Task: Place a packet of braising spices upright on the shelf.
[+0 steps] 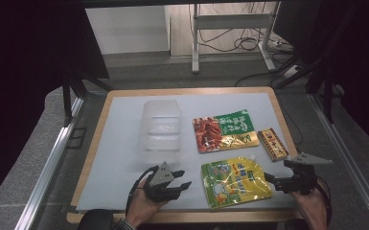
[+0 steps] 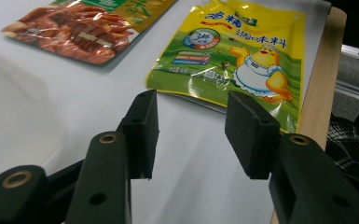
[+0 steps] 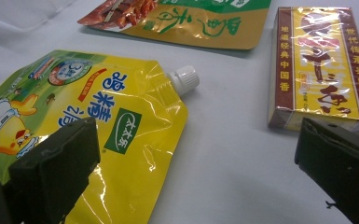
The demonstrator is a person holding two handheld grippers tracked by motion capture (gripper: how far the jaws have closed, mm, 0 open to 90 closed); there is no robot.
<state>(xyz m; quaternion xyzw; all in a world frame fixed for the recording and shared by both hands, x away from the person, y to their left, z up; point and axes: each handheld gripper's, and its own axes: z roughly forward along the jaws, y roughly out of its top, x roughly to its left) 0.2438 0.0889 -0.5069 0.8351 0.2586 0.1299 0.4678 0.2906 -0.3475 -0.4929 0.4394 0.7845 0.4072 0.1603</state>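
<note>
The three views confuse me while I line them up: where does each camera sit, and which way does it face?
High view: above the person's side, looking forward and down on the table; both forearms, left gripper, right gripper.
Left gripper view: looks along its open jaws at the yellow pouch.
Right gripper view: looks along its open jaws between yellow pouch and brown box.
Shared: all show the yellow pouch and the red-and-green packet.

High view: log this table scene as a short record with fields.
surface: white mat on a wooden table
container: clear plastic tub, far left
packets: green and red snack packet; yellow spouted pouch nearest the person
box: red and yellow box, right edge
left gripper: open, nothing held, left of the pouch
right gripper: open, nothing held, at the pouch's right edge
</note>
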